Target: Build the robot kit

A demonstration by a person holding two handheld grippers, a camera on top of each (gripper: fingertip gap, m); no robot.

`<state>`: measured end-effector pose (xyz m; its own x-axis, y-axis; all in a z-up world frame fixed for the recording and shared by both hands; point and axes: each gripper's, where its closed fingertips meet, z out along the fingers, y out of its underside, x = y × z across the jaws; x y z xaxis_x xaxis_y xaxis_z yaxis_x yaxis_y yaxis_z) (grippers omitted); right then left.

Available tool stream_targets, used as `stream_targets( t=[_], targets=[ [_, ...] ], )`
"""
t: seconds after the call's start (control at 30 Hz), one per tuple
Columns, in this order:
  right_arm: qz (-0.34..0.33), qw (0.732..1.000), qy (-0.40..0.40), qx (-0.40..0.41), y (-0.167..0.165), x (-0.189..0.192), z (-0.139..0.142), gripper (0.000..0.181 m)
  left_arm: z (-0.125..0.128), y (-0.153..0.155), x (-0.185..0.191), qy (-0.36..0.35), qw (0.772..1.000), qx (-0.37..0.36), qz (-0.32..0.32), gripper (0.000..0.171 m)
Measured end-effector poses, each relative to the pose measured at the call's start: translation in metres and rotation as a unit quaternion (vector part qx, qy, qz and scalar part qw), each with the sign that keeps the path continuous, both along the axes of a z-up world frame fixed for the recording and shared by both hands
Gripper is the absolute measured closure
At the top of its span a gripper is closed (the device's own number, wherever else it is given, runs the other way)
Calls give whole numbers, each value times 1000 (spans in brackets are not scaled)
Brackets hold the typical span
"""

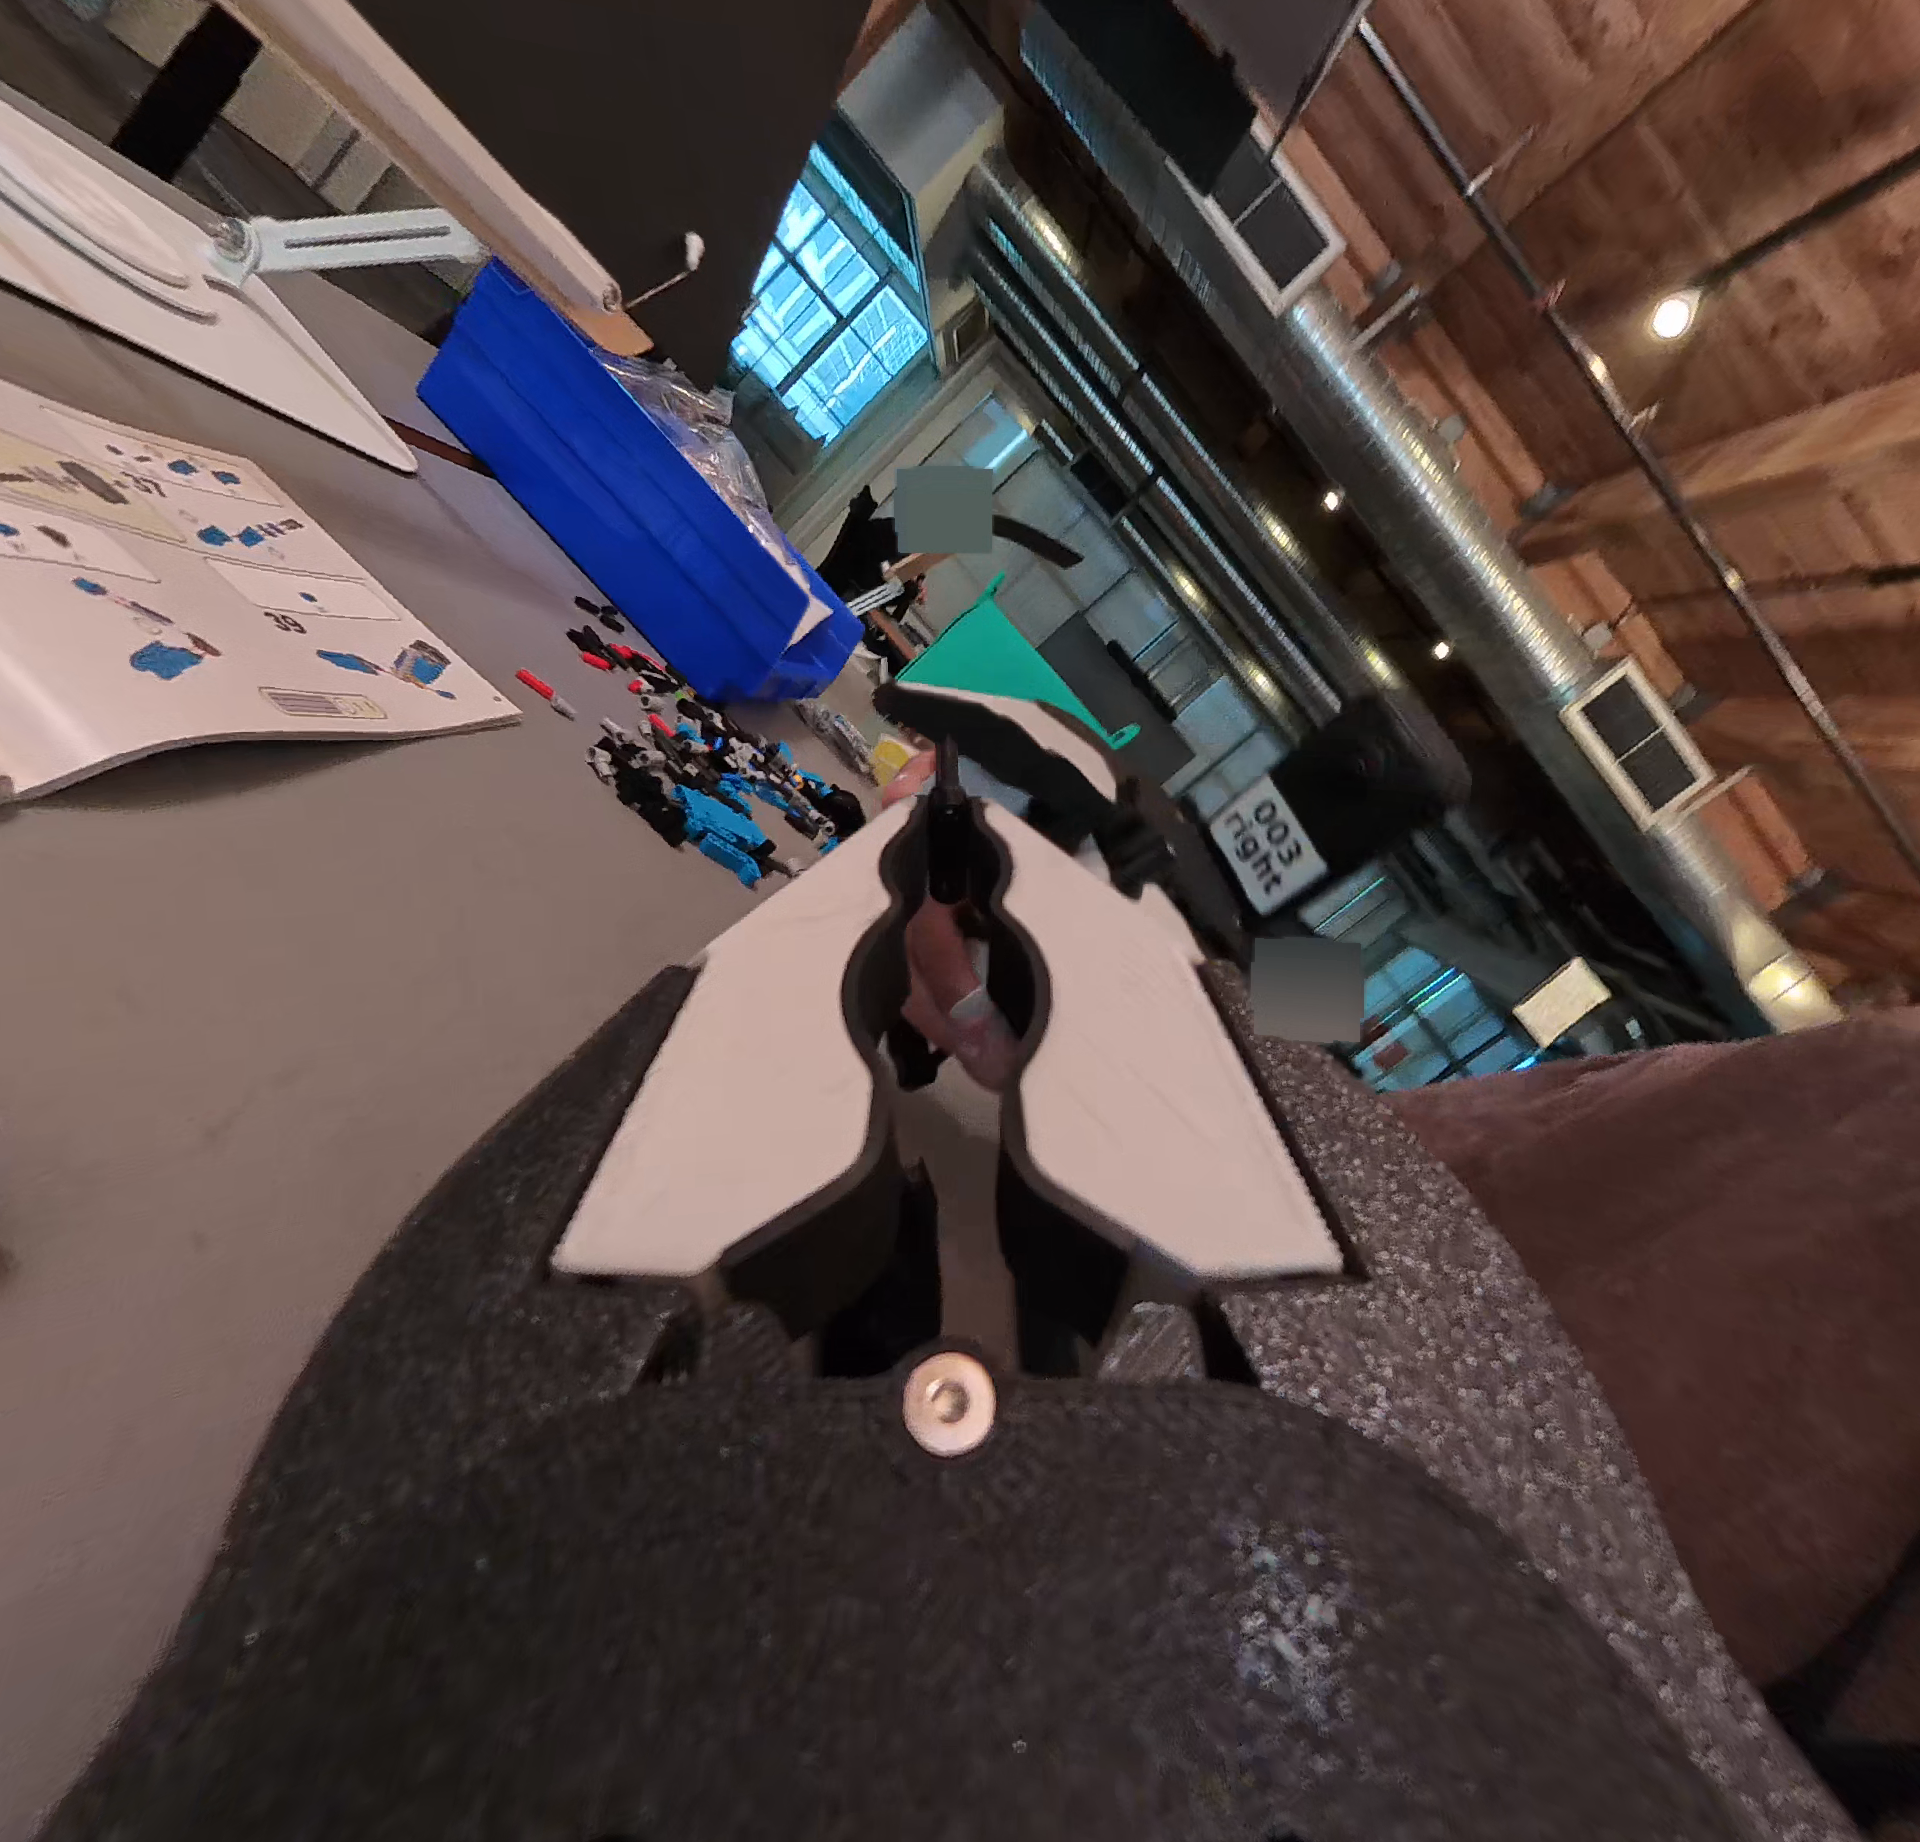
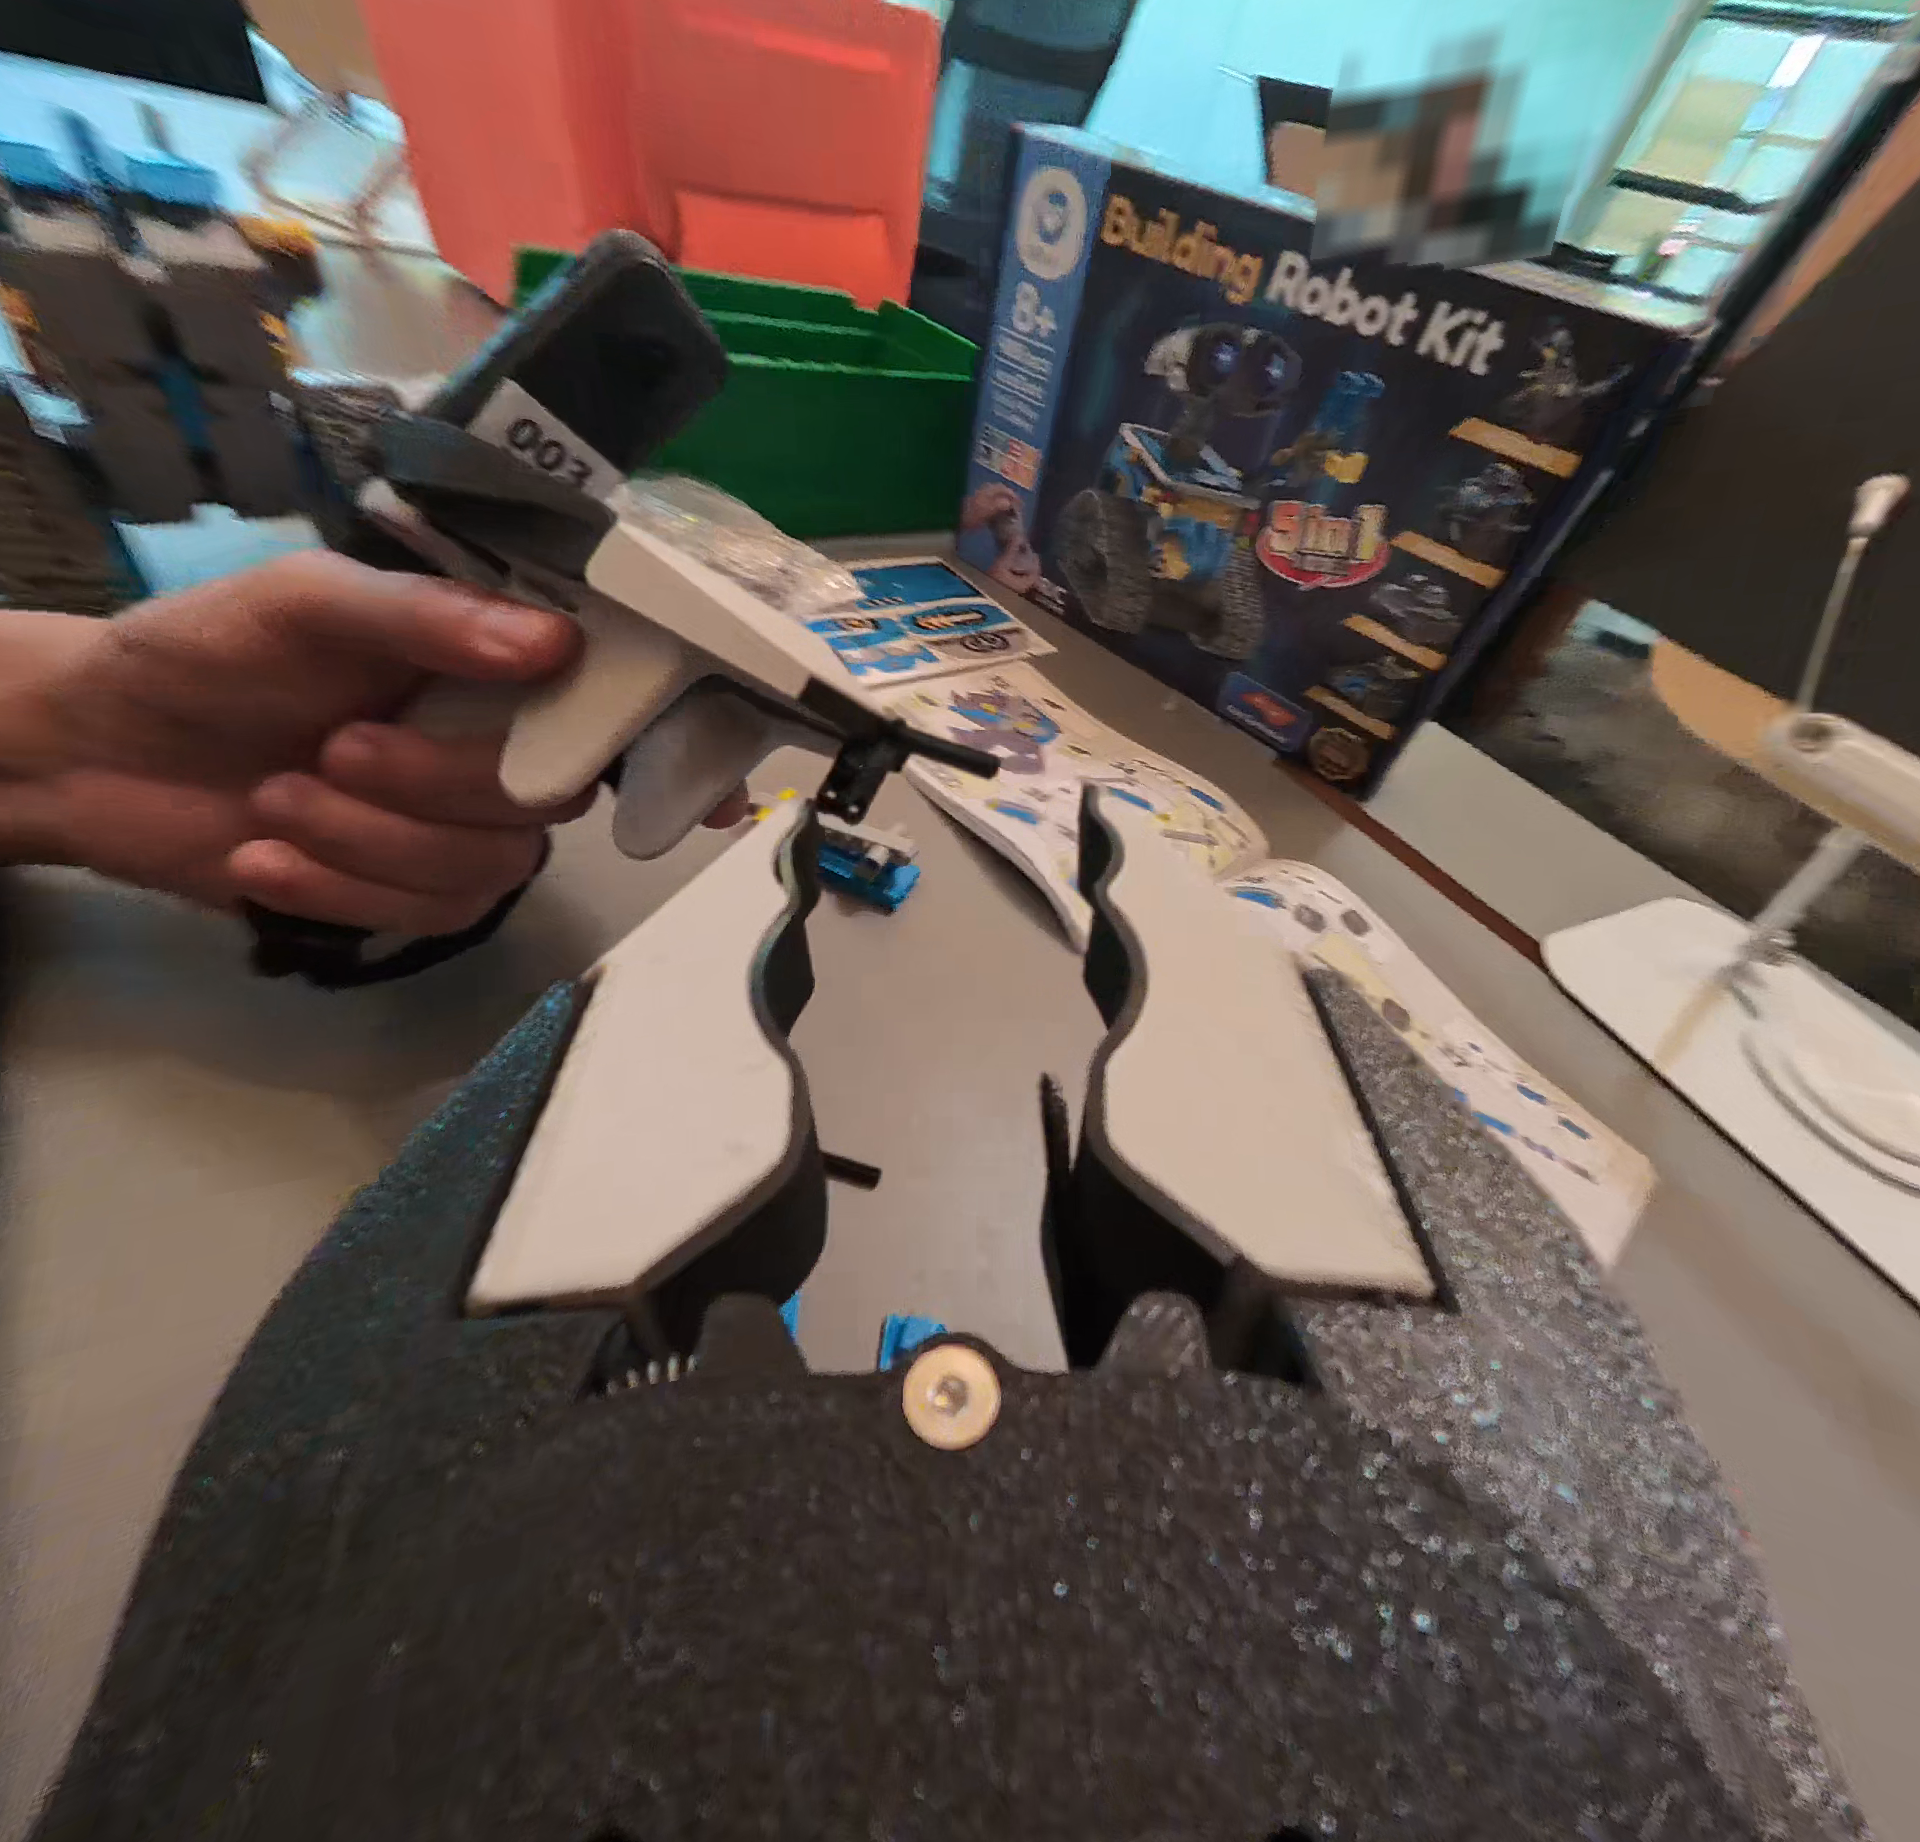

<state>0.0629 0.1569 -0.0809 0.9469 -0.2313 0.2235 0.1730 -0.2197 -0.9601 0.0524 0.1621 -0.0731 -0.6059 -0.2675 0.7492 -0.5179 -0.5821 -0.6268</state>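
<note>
Black part: your left gripper [image 1: 948, 836] has its fingers [image 1: 831, 961] pinched on a small black part [image 1: 943, 847]; a thin black pin sticks out past the tips, and the whole thing is up in the air, clear of the worktop [image 1: 260, 1013].
Same part from the right: there it is [image 2: 868, 753] at the tip of the left gripper [image 2: 831, 717], just above and beyond your right gripper's left finger [image 2: 675, 1044].
Left hand: your hand [image 2: 281, 722] is wrapped round the left gripper's white handle, over the worktop's left side.
Right gripper: fingers spread wide and holding nothing [image 2: 940, 826], the grey worktop [image 2: 935, 1169] showing between them.
Blue block: a small blue assembly [image 2: 868, 873] lies on the worktop just beyond the right gripper's tips, under the held part.
Booklet: an open instruction booklet [image 2: 1195, 857] lies just right of the blue block, running toward the near right.
Kit box: a dark printed box [image 2: 1299, 504] stands upright behind the booklet.
Green bin: sits left of the box [image 2: 831, 410], with an orange bag [image 2: 675, 109] behind it.
Loose parts: a heap of black, blue and red bits [image 1: 707, 774] lies on the worktop past the booklet [image 1: 187, 597], near a blue bin [image 1: 623, 504].
White stand: a flat white base [image 2: 1714, 1044] sits at the far right.
</note>
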Motion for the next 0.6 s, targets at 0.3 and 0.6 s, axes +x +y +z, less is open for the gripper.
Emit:
stream_targets(
  t=[0.3,0.6],
  targets=[
    [-89,991,-93,-30,20,1,1,143,-1,10,5,43,995,-90,-5,166],
    [-72,996,-55,-19,20,0,0,146,-2,8,5,35,997,-67,4,167]
  ],
)
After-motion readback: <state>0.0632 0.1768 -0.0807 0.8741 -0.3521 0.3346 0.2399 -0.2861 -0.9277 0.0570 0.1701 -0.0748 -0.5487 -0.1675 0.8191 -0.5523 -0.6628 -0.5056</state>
